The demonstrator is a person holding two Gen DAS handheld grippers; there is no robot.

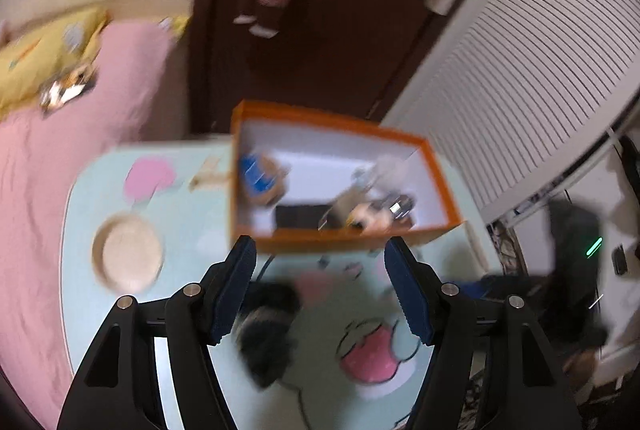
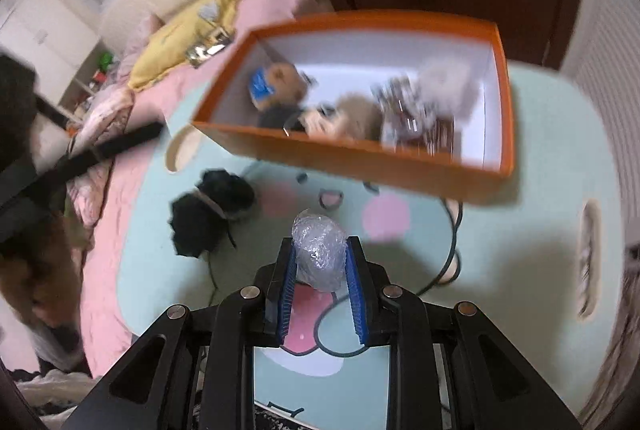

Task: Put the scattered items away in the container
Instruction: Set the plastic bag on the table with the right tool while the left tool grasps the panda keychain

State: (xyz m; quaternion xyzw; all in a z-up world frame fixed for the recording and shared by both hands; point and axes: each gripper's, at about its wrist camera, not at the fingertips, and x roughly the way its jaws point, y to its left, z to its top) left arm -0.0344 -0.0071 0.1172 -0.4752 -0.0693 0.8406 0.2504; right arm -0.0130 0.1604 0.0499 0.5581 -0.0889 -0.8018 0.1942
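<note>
Bedding (image 2: 120, 189) in pink lies along the left of the mint cartoon table (image 2: 540, 230), with a yellow pillow (image 2: 188, 45) farther back. Next comes a round wooden dish (image 1: 128, 258), then a black fuzzy bundle (image 2: 212, 213) with a cord, lying on the table. The left gripper (image 1: 320, 258) stands wide, nothing between its pads, above that bundle. The right gripper (image 2: 320, 254) is clamped on a crinkled foil ball (image 2: 320, 250). Beyond stands the orange box (image 2: 400, 161), already holding plush toys and packets.
</note>
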